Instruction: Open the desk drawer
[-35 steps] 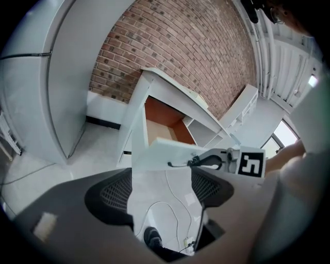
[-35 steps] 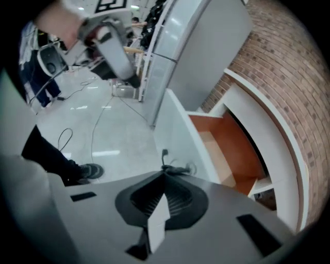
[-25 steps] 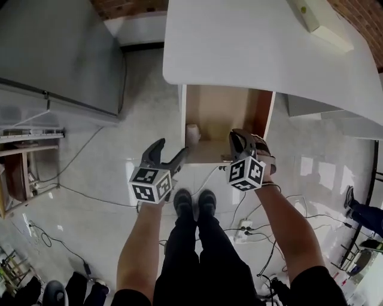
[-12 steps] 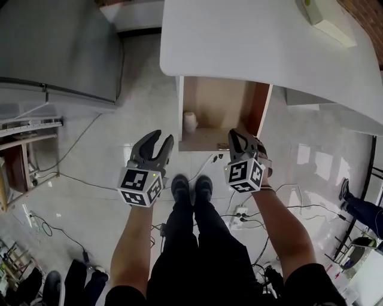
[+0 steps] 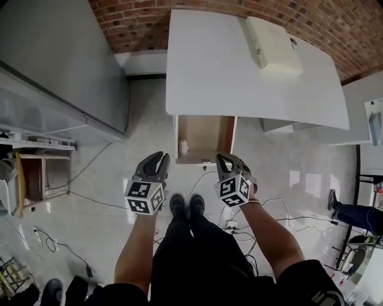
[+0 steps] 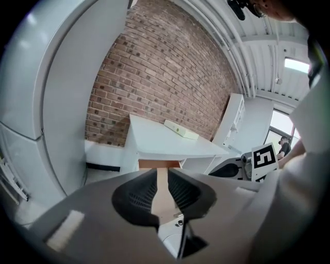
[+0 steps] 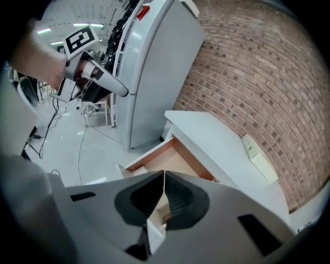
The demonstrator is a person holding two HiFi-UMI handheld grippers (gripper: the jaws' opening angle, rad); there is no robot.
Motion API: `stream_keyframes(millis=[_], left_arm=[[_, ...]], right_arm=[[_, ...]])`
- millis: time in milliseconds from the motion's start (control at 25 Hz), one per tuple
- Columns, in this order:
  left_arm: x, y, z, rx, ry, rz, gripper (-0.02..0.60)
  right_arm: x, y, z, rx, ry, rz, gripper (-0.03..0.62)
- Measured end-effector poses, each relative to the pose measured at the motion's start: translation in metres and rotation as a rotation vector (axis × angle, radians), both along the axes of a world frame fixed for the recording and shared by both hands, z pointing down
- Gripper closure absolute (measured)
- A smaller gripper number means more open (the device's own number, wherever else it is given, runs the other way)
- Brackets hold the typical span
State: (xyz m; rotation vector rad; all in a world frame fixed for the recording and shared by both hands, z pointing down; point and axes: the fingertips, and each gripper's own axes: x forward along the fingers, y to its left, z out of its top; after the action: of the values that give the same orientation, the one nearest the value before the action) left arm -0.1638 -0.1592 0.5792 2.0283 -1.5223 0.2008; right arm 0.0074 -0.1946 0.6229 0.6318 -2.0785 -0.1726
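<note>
Wood-brown inside and white outside, the desk drawer (image 5: pixel 206 134) stands pulled out from under the front edge of the white bench (image 5: pixel 227 72), its open box facing up at my head camera. It lies ahead of and below both my claws, and in the head view its front falls between them. My left claw (image 5: pixel 159 160) sits off its front left corner and my right claw (image 5: pixel 224 160) off its front right corner, with the right looking slightly the nearer. The drawer's long axis runs straight away from me, toward the red brick wall (image 5: pixel 149 18) behind the bench, so any further pull would come back along that line toward my feet. Neither claw touches the drawer; both are held clear of it above the pale tiled floor (image 5: pixel 149 119).

My left claw is closing, its jaws down to a narrow slot with nothing between them; only the distant drawer wood shows through the gap. My right claw has its jaws pressed together and carries nothing. A small pale object (image 5: pixel 184 146), too small to identify, sits in the drawer's front left corner. A flat cream box (image 5: pixel 272 43) lies on the bench top, well back from the edge. By my reading the opening is done, with no handle in either grip.
</note>
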Motion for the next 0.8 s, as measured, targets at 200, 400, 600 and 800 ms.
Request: stream_keyframes(millis=[200,400,600,800], left_arm=[[-0.007,0.011,-0.048,0.037,-0.036,0.018,0.529],[-0.021,0.025,-0.075,0.023,-0.053,-0.007,0.551],[-0.021,0.039,-0.098,0.031,-0.044,-0.012,0.561],[-0.016,0.055,-0.116,0.062,-0.039,0.014,0.565]], right_arm=[[0.010,0.009,-0.050,0.005,-0.057,0.074,0.582],[0.016,0.026,-0.090,0.008,-0.106,0.116,0.582],[0.026,0.049,-0.123,0.021,-0.129,0.142,0.582],[0.034,0.070,-0.151,0.045,-0.170,0.182,0.583]])
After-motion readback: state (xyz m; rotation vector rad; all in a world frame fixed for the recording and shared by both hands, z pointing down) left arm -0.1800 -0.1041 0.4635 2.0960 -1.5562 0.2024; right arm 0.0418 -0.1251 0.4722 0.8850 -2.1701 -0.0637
